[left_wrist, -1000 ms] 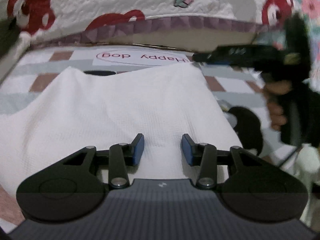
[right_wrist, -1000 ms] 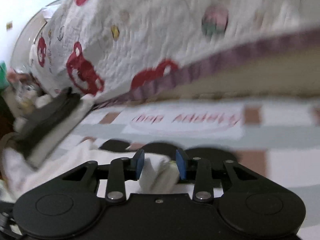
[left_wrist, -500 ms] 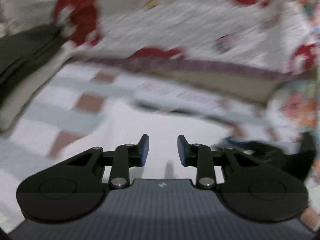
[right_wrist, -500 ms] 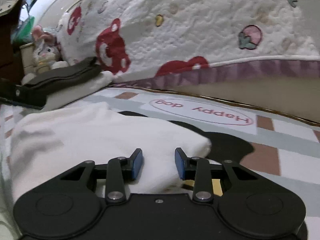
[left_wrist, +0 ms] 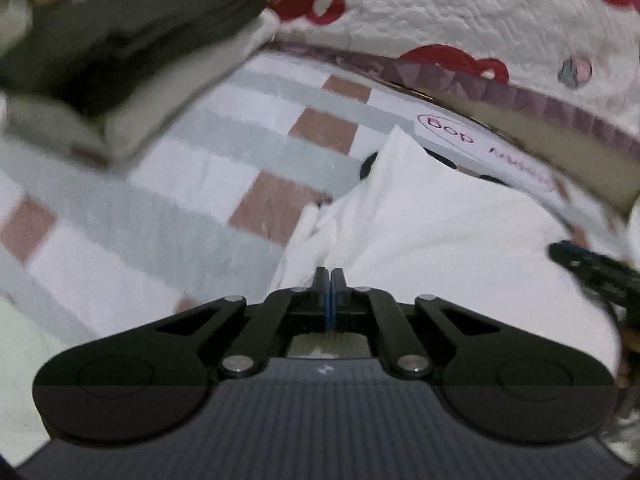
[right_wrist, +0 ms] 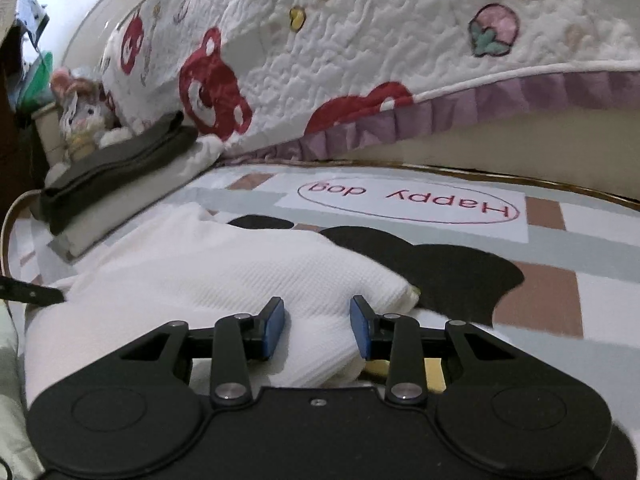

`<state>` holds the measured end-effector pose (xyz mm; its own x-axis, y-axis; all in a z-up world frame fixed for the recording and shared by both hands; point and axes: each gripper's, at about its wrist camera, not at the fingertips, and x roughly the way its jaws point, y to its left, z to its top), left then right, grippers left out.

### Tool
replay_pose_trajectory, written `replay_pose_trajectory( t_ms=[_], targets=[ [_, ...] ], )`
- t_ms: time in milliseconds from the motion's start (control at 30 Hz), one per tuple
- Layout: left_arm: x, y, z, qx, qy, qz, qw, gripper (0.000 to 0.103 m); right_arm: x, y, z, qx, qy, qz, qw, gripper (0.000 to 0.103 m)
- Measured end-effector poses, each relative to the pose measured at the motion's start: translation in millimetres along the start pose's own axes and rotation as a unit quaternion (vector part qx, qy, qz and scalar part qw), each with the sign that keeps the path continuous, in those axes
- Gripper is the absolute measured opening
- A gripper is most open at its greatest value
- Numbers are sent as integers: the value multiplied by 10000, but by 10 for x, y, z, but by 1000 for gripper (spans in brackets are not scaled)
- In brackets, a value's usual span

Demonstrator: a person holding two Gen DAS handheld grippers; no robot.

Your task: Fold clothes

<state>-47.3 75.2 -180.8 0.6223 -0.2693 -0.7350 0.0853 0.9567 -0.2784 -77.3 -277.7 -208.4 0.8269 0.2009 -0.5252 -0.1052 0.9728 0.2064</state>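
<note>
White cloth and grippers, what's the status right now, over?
Left gripper just closed, at cloth edge; pinch unclear. Right gripper open over cloth corner. Nothing in the way.

Both views are lit by soft, dim indoor light with a slightly warm cast and no hard glare. In the left wrist view motion blur smears the upper left, where a dark folded pile [left_wrist: 120,52] loses its edges, and the right edge, where the other gripper [left_wrist: 596,268] is streaked. The white garment [left_wrist: 460,248] is bright and almost washed out. The right wrist view is sharper; the quilt [right_wrist: 360,48] stitching reads clearly, with slight blur low at the right edge. Fisheye bending curves the mat [right_wrist: 560,240] border, and the corners fall dark.
</note>
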Motion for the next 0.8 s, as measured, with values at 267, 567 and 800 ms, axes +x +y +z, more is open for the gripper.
replay_pose_trajectory(
  t_ms=[267, 567, 800],
  targets=[
    [-204, 281, -32, -705, -258, 643, 9951, 7, -323, 86, 280, 693, 151, -1233, 9898, 48],
    [-355, 515, -112, -1549, -203, -458, 9867, 37, -863, 798, 274, 2173, 496, 659, 9726, 55],
    [-226, 724, -311, -2280, 278, -1069, 9674, 41, -918, 804, -178, 3971, 1164, 429, 9094, 68]
  ],
)
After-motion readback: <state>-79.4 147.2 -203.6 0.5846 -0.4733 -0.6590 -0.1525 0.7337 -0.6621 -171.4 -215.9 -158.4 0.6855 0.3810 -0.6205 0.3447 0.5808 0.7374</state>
